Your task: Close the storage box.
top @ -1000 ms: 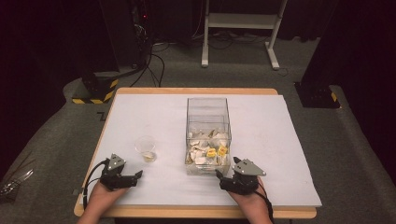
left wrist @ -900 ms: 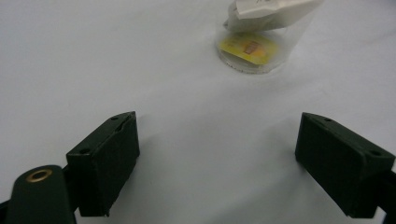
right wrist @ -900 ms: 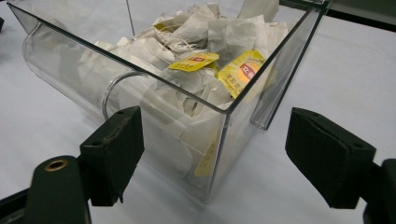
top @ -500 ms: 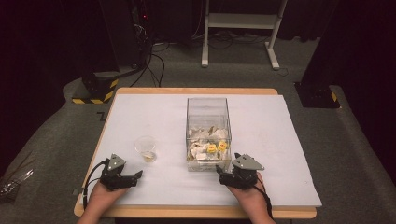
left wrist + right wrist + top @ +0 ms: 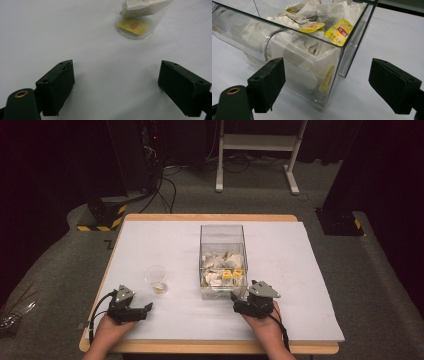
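Tea bags (image 5: 312, 50) piled in the clear box (image 5: 222, 232), centre frame: light, limp paper, tears easily, so pinch a yellow tag (image 5: 340, 31) or a top fold. Right gripper (image 5: 245, 304) sits at the box's near corner, fingers spread; left gripper (image 5: 144, 310) fingers spread too, below the cup (image 5: 156, 279) on the desk (image 5: 300, 270).

So on the table (image 5: 300, 270) there's one clear box (image 5: 222, 236) with a heap of tea bags (image 5: 220, 267) inside — too jumbled to count, though two yellow tags (image 5: 232, 274) sit on top. One small plastic cup (image 5: 156, 278) holds a single tea bag, and there are two grippers — left gripper (image 5: 141, 310) and right gripper (image 5: 240, 307).
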Motion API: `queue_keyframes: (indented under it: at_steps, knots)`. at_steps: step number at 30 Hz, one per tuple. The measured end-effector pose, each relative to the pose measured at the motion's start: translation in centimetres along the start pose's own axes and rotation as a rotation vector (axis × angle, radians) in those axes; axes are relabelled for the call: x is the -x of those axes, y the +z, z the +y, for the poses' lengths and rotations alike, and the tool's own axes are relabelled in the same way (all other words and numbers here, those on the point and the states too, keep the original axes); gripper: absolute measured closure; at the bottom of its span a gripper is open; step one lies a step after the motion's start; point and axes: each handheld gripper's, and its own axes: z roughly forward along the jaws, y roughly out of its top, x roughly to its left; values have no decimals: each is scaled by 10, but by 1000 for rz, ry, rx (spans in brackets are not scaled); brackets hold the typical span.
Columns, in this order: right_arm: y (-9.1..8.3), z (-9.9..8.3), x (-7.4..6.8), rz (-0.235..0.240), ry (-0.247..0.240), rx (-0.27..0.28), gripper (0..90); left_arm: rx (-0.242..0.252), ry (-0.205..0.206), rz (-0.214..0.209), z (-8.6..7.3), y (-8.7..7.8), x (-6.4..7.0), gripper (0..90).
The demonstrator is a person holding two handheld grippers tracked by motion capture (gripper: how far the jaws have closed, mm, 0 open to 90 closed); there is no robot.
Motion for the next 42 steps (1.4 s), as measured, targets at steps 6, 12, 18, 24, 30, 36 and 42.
queue_keyframes:
  at_steps: [6, 12, 18, 24, 30, 36, 42]
  knots:
    - [6, 2, -1, -11, 3, -2, 135, 1, -4, -1, 0, 0, 0, 139]
    - [11, 9, 0, -23, 3, 10, 125, 0, -3, -1, 0, 0, 0, 139]
    - [18, 14, 3, -43, 17, 3, 102, 1, -3, -1, 0, 0, 0, 139]
    - [26, 18, 6, -57, 26, 5, 98, 1, -3, -1, 0, 0, 0, 139]
    - [34, 23, 9, -64, 33, 1, 98, 0, -2, -2, 0, 0, 0, 139]
    - [41, 27, 12, -73, 40, 0, 98, 0, -2, -2, 0, 0, 0, 139]
    - [49, 29, 15, -83, 54, 2, 96, 1, -2, -2, 0, 0, 0, 139]
